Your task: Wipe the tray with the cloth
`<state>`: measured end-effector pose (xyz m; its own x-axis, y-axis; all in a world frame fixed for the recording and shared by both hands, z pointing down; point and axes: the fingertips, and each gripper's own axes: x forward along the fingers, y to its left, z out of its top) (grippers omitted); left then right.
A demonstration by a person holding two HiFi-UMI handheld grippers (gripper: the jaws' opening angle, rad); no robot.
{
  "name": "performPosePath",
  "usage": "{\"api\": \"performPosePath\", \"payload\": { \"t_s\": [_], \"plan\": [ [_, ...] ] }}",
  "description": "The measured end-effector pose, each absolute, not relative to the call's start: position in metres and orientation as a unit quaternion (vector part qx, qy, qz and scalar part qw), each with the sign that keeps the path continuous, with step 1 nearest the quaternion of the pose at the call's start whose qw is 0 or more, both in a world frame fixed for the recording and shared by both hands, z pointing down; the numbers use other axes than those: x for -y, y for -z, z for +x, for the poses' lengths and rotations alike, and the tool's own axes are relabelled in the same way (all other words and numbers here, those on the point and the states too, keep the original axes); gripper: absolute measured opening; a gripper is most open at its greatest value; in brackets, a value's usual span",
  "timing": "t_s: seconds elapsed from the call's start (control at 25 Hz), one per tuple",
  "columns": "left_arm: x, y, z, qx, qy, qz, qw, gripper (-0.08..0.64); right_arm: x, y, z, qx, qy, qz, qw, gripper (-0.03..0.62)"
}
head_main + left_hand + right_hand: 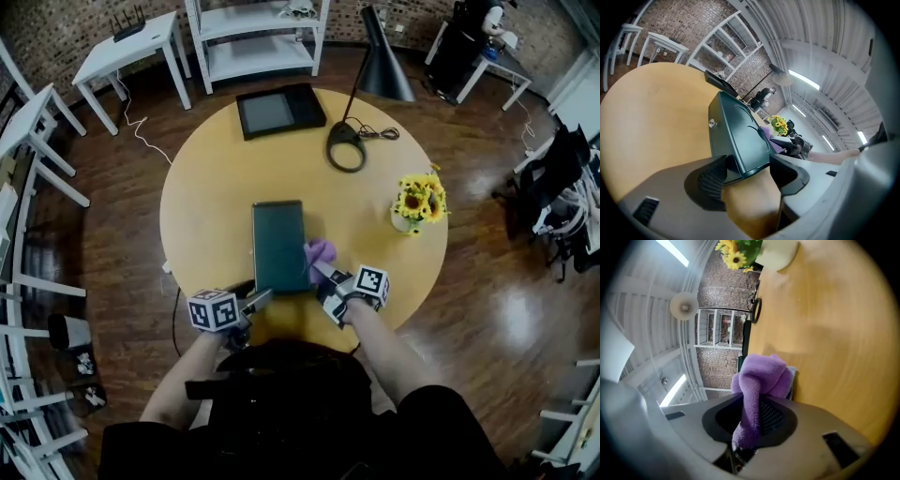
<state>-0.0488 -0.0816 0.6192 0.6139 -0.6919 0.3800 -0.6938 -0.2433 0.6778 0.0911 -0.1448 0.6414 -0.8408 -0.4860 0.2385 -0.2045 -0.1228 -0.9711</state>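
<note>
A dark green tray (279, 246) lies in the middle of the round yellow table (211, 187). My left gripper (255, 302) sits at the tray's near left corner. In the left gripper view that corner of the tray (738, 136) is clamped between the jaws of the left gripper (747, 171). A purple cloth (320, 251) rests on the tray's right edge, near its front. My right gripper (328, 275) is shut on it. In the right gripper view the cloth (761, 376) bulges out from between the jaws of the right gripper (752, 418), and hides the tray beneath.
A pot of sunflowers (417, 202) stands on the table to the right of the tray. Behind the tray are a black lamp (361, 94) and a black flat panel (278, 111). White shelves (258, 37) and small white tables ring the room.
</note>
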Motion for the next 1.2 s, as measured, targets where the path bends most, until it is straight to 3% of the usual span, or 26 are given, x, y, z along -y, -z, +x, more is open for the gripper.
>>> {"api": "performPosePath", "payload": {
  "t_s": [0.72, 0.8, 1.04, 1.2],
  "plan": [
    [0.085, -0.611, -0.046, 0.379, 0.025, 0.804, 0.457, 0.243, 0.063, -0.642, 0.123, -0.610, 0.724, -0.263, 0.185, 0.075],
    [0.099, -0.595, -0.067, 0.387, 0.026, 0.815, 0.430, 0.244, 0.056, -0.643, 0.114, -0.606, 0.725, -0.263, 0.195, 0.075],
    [0.226, -0.556, -0.118, 0.429, -0.049, 0.864, 0.257, 0.266, 0.054, -0.645, 0.100, -0.603, 0.709, -0.288, 0.224, 0.075],
    [0.291, -0.573, -0.091, 0.385, -0.113, 0.880, 0.256, 0.267, 0.050, -0.644, 0.103, -0.591, 0.698, -0.317, 0.252, 0.075]
  ]
}}
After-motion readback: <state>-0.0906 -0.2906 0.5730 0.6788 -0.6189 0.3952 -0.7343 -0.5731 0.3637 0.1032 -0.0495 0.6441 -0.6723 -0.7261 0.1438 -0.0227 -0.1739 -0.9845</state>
